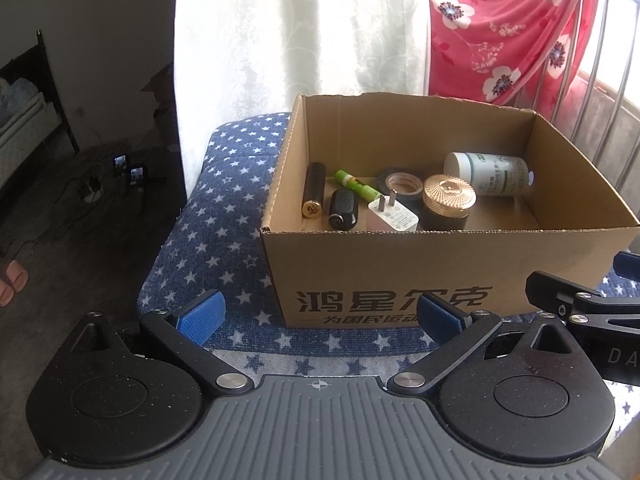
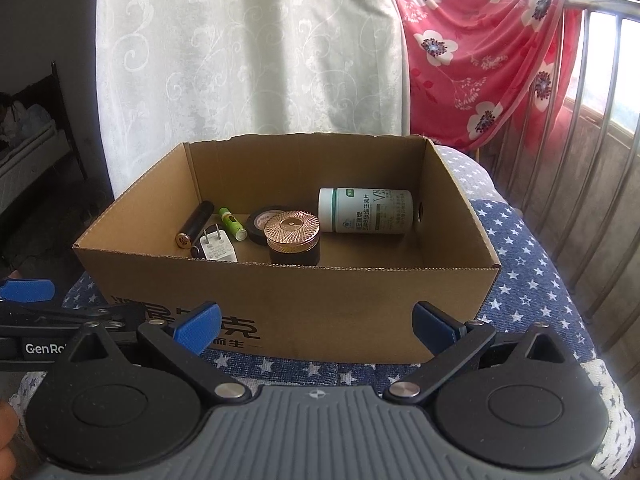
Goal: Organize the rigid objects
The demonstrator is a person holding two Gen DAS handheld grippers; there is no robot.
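An open cardboard box point(image 1: 400, 272) point(image 2: 304, 296) stands on a blue star-print cushion point(image 1: 216, 216). Inside lie a white pill bottle point(image 1: 486, 174) point(image 2: 366, 211) on its side, a dark jar with a gold lid point(image 1: 449, 202) point(image 2: 293, 236), a black tape roll point(image 1: 400, 184), a white charger plug point(image 1: 394, 216) point(image 2: 218, 249), a green tube point(image 1: 356, 185) point(image 2: 232, 224), a black lipstick tube point(image 1: 313, 191) point(image 2: 195, 225) and a small black fob point(image 1: 343, 209). My left gripper point(image 1: 320, 314) and right gripper point(image 2: 316, 320) hang open and empty before the box's front wall.
A white curtain point(image 2: 248, 48) hangs behind the box. A red floral cloth point(image 2: 480, 64) drapes over a metal rail point(image 2: 600, 0) at the right. Left of the cushion the floor holds cables, two small lit screens point(image 1: 130, 168) and pink slippers point(image 1: 12, 280).
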